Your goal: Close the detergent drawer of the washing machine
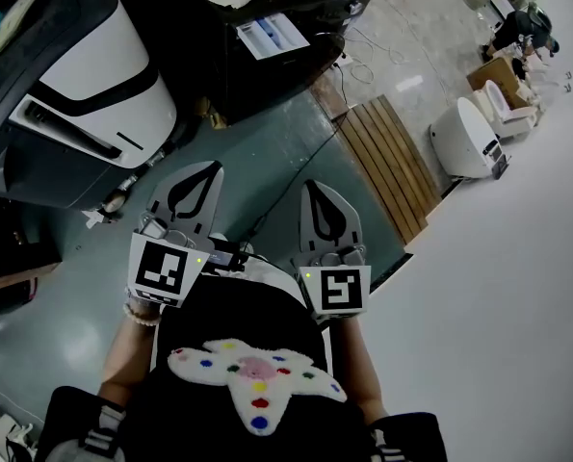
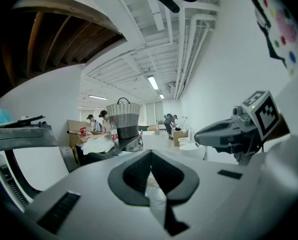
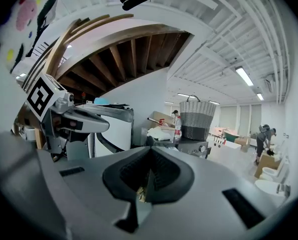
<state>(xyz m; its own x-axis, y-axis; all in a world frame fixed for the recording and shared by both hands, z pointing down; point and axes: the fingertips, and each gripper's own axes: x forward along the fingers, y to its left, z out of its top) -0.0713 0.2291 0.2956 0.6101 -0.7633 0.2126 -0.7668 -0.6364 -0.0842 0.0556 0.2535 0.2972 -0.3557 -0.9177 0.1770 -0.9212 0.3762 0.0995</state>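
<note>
Left claw [image 1: 201,173] & right claw [image 1: 317,189] are both pressed together, empty, side by side over grey floor [image 1: 267,152] in head view, w/ washing machine [image 1: 84,85] well apart at top-left corner, its detergent drawer not made out; wooden slat deck [image 1: 387,166] & toilet [image 1: 464,142] lie to the right. Left gripper view adds what head view lacks: wicker basket [image 2: 122,118] on dark cabinet [image 2: 113,146], contents can't tell, bottle [image 2: 114,130] & white cloth [image 2: 96,145] beside it. Right gripper view has the same basket, plus machine behind left claw.
</note>
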